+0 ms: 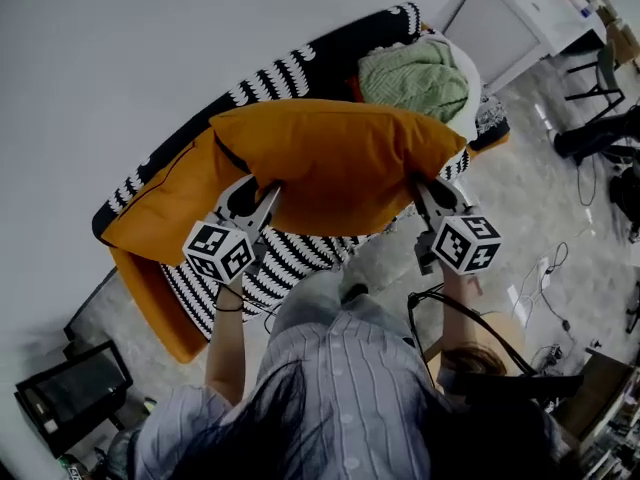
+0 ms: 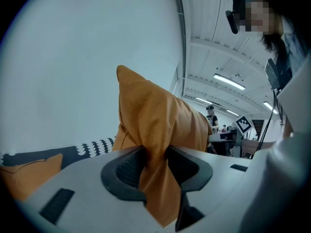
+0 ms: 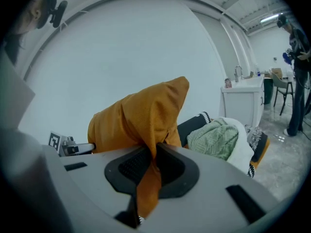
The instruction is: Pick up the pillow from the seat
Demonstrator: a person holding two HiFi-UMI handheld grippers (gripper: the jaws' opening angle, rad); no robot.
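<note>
**Orange pillow gripped at both ends, raised over the seat**

A person stands over a long seat (image 1: 285, 260) with a black-and-white patterned cover and holds one claw in each hand. The orange pillow (image 1: 340, 163) stretches between the two claws, just ahead of both.

The left claw (image 1: 262, 200) is clamped on a fold of fabric at its end of the pillow. Its own view shows the cloth pinched between the dark pads, with a flap hanging below them. The right claw (image 1: 425, 196) is closed tight on a thinner fold at the opposite end, and the cloth is bunched into a peak above its jaws.

The seat lies below and beyond the claws. A second orange cushion (image 1: 160, 213) rests on it beyond and outside the left claw. A green knitted throw (image 1: 415, 78) is heaped at the seat's far end, beyond the right claw, and a white cabinet (image 1: 505, 18) stands further off on that side. A plain pale wall (image 1: 120, 58) fills the background behind the pillow.

The grasp looks finished and the lift seems under way, because the pillow appears to hang from the two grips and not to rest on the seat. The next move likely calls for both claws to rise together at an even height. The grips should stay firm, since each holds only a pinch of loose cover that could slip.
</note>
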